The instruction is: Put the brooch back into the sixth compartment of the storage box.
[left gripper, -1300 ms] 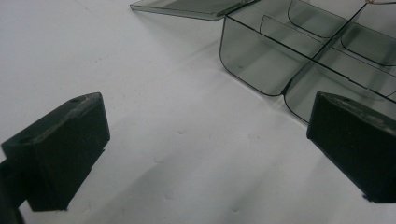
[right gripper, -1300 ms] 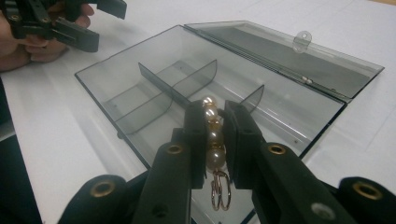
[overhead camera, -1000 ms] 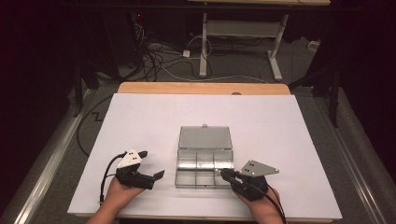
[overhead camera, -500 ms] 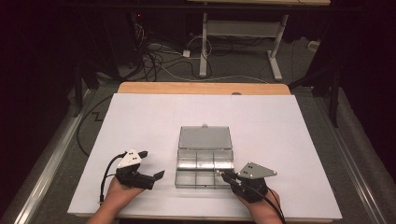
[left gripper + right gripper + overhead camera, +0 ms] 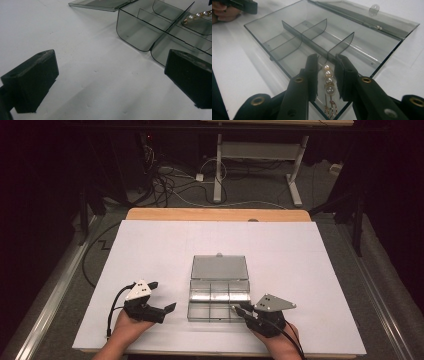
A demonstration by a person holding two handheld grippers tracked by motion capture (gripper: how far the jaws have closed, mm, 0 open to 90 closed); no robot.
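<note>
A smoky clear compartment box (image 5: 190,306) lies open at the table's near middle, its lid (image 5: 219,268) folded flat behind it. A pearl earring (image 5: 329,81) with a gold hook rests in the near right compartment. My right gripper (image 5: 239,309) reaches into that corner. Its jaws have just been opening and now stand narrowly apart on either side of the pearls (image 5: 197,16) without pressing them. My left gripper (image 5: 162,295) rests on the table left of the box (image 5: 135,32), open wide with nothing between its jaws.
A white sheet (image 5: 150,245) covers the table; a strip of wooden edge (image 5: 215,214) shows at the far side. Cables and a desk frame (image 5: 220,165) lie on the floor beyond. The box's other compartments (image 5: 287,42) hold nothing.
</note>
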